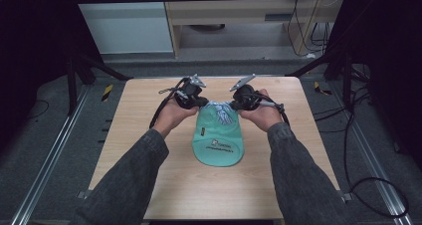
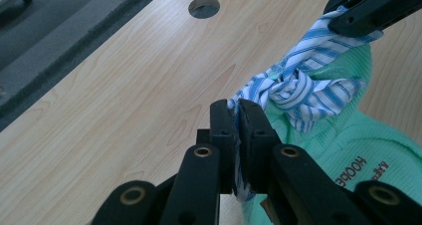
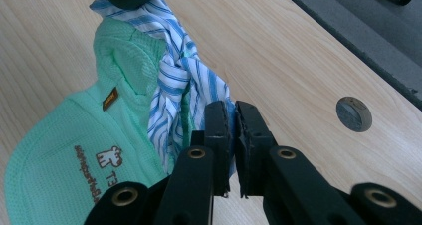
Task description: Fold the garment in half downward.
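Table: light wood-grain table, with a round hole in the top beyond the garment.
Garment: mint-green waffle-knit garment lying flat near the table's middle, printed logo and text on its near part, small brown tag on the fabric.
Striped ties: blue-and-white striped ties at the garment's far end, wound into a knot that sits between the two grippers.
Left gripper: left gripper held in the person's left hand at the far-left corner of the garment; jaws pressed together on one striped end, cloth showing between the pads.
Right gripper: right gripper held in the right hand at the far-right corner; jaws pinching the other striped end, a thin slit visible between them.
Relation: the two grippers face each other across the knot, close together, the ties running between them.
Sleeves: dark grey sleeves enter from the near edge.
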Tool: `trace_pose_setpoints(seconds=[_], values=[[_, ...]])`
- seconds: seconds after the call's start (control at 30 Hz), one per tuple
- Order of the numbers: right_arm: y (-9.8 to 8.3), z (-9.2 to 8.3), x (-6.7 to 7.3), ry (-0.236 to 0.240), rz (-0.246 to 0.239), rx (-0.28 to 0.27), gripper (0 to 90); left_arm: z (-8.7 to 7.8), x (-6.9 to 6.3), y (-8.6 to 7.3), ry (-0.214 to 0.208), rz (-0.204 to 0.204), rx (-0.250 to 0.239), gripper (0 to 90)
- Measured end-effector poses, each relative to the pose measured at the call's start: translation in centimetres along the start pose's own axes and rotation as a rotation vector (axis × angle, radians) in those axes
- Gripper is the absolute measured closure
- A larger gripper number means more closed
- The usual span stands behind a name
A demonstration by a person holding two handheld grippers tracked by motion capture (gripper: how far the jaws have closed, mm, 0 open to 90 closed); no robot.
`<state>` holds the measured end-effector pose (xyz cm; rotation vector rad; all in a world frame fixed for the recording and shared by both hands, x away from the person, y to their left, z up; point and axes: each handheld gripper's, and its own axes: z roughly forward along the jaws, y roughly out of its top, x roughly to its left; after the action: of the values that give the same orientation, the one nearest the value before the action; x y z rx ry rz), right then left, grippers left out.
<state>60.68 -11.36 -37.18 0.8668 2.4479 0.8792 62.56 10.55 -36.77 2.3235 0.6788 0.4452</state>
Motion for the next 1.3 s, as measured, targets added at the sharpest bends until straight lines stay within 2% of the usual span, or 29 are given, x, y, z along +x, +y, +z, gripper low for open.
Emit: trace_pose_setpoints(seconds=[0.33,0.53,0.7,1.07,1.27,1.3], values=[[-0.7,-0.4,0.8,-0.004,-0.015,-0.006,84.9,-0.2,-0.8,-0.3,0.011,0.013,-0.012,85.6],[-0.2,-0.6,0.2,-0.014,-0.011,-0.012,85.0,-0.3,-0.4,0.6,0.018,0.012,-0.022,85.6],[-0.3,-0.6,0.0,-0.016,-0.012,-0.006,85.0,-0.3,-0.6,0.6,0.016,0.021,-0.02,85.5],[-1.3,-1.0,1.2,-0.007,-0.029,-0.008,84.9,-1.1,-2.2,-0.8,0.015,0.05,-0.028,85.5],[-2.8,-1.7,2.9,-0.009,-0.037,-0.017,85.0,-1.6,-3.7,-1.6,0.019,0.062,-0.03,85.5],[-3.0,-1.8,3.2,-0.012,-0.042,-0.016,84.9,-1.9,-4.3,-2.0,0.023,0.071,-0.033,85.5]])
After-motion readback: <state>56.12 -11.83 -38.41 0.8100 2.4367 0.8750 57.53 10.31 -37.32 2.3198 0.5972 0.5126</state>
